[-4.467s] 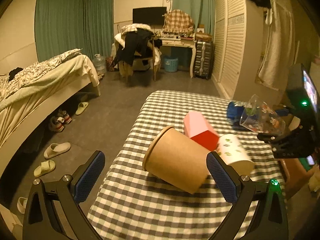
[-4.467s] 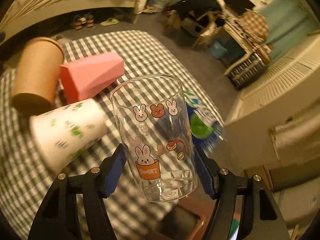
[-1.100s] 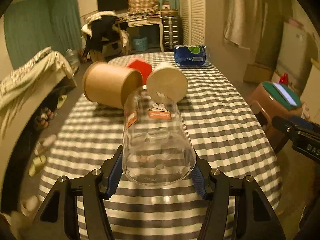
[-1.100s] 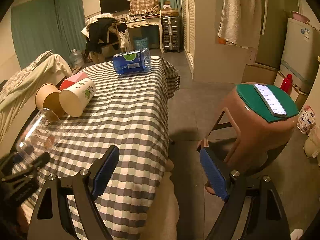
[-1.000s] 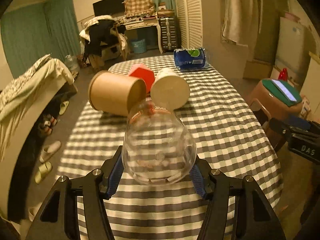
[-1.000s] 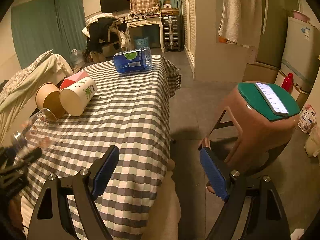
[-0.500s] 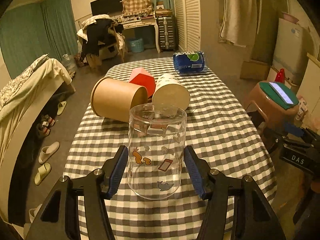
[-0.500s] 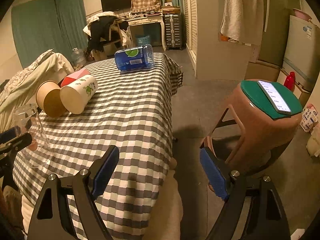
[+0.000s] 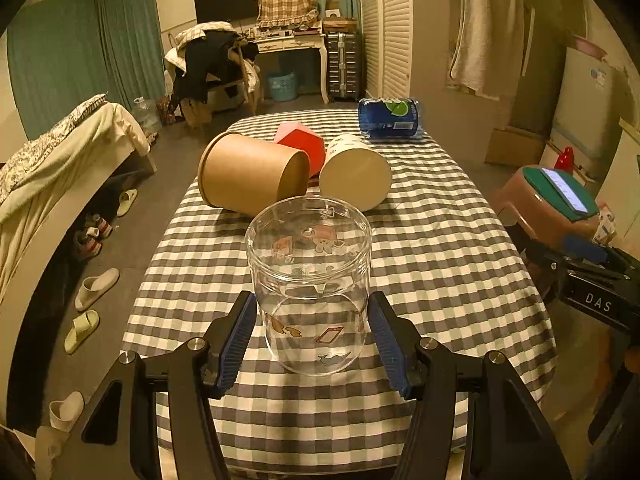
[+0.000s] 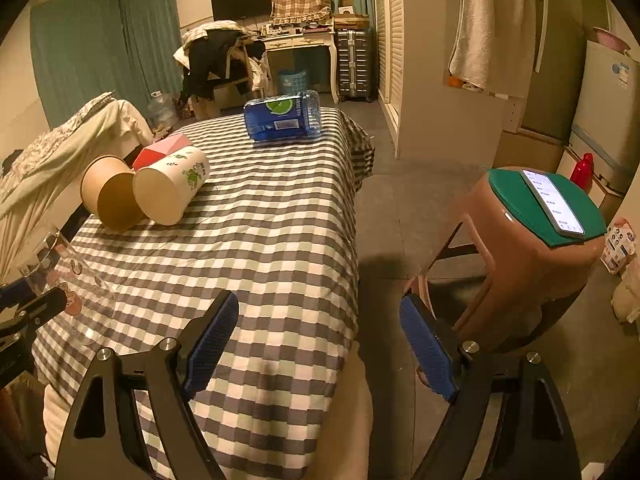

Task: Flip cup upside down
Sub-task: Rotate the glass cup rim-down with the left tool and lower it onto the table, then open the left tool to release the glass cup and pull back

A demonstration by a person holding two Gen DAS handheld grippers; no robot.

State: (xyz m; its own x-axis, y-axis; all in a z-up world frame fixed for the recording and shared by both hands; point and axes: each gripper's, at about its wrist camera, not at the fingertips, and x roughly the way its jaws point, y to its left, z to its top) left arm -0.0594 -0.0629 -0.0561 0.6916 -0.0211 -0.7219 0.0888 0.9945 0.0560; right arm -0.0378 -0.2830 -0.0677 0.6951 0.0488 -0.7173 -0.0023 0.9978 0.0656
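Between the two blue pads of the left claw [image 9: 312, 338]: a clear glass cup [image 9: 309, 280] printed with small cartoon figures, standing inverted, thick base up and open rim down on the checked tabletop [image 9: 440, 256]. Cannot tell for certain whether the pads press the glass or sit just beside it; pads close against both sides of the lower wall. Straight ahead of that claw, beyond the cup: a brown paper cup [image 9: 250, 174] lying on its side, touching a white paper cup [image 9: 356, 172] also on its side, with a red and pink carton [image 9: 302, 144] wedged behind the pair. Farther ahead and to the right, near the far edge of the tabletop, a blue bottle pack [image 9: 388, 116] lying flat.

Right claw [image 10: 320, 344] spread wide, nothing between its blue pads, hovering over the near right edge of the tabletop [image 10: 280, 208]. Far off to its left, the glass cup [image 10: 76, 284] at the picture's edge, with the other claw's dark fingers beside it. To its right and ahead, a brown stool [image 10: 520, 264] topped with a green pad and a lit phone [image 10: 554, 202]
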